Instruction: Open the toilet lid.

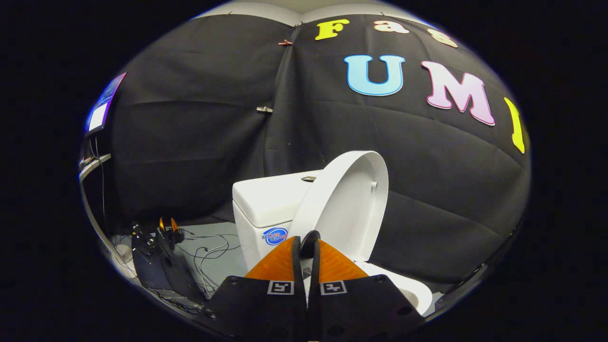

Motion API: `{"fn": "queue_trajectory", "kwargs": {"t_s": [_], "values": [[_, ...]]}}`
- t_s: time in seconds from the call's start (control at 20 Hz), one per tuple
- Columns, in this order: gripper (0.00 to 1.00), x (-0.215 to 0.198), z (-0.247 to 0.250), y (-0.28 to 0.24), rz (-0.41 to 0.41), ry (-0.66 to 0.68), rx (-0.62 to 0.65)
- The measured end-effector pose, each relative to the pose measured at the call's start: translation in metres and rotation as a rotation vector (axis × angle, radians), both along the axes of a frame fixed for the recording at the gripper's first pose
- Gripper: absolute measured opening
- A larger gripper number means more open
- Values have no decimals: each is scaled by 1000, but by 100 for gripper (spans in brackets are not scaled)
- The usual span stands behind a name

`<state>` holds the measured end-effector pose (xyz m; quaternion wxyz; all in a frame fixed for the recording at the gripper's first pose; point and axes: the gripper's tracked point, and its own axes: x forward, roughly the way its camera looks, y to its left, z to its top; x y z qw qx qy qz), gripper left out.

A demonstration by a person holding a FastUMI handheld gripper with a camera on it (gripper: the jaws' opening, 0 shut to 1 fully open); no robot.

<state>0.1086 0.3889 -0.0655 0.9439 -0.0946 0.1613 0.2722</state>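
Observation:
The white toilet lid (349, 204) stands raised, tilted back toward the white tank (266, 199), with its inner face showing. Below it, to the right of my fingers, a part of the white seat (408, 289) shows. My gripper (307, 240) is shut, its fingers nearly touching with only a thin slit between them. The tips lie over the lid's lower left rim, close to the hinge end. I cannot tell whether the tips touch the rim. A metal flush button (308, 179) sits on top of the tank.
Black cloth walls close in behind and to the right of the toilet. On the grey floor to the left lie loose cables (209, 251), dark gear (152, 266) and a small tool (168, 228). A lit screen (102, 107) hangs high at the far left.

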Motion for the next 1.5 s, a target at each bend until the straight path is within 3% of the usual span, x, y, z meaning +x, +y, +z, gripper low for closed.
{"fn": "queue_trajectory", "kwargs": {"t_s": [0.15,0.25,0.3,0.5,0.85,1.0,1.25,1.5], "values": [[5,2,2,5,11,-10,-6],[17,-4,-3,13,55,3,9],[29,-5,-3,11,65,-14,-2],[94,-4,22,1,72,-197,-43],[99,-37,62,-59,6,-245,9],[99,-47,79,-122,-83,-251,44],[99,-71,108,-220,-217,-390,-8],[98,-81,97,-275,-311,-380,0]]}}
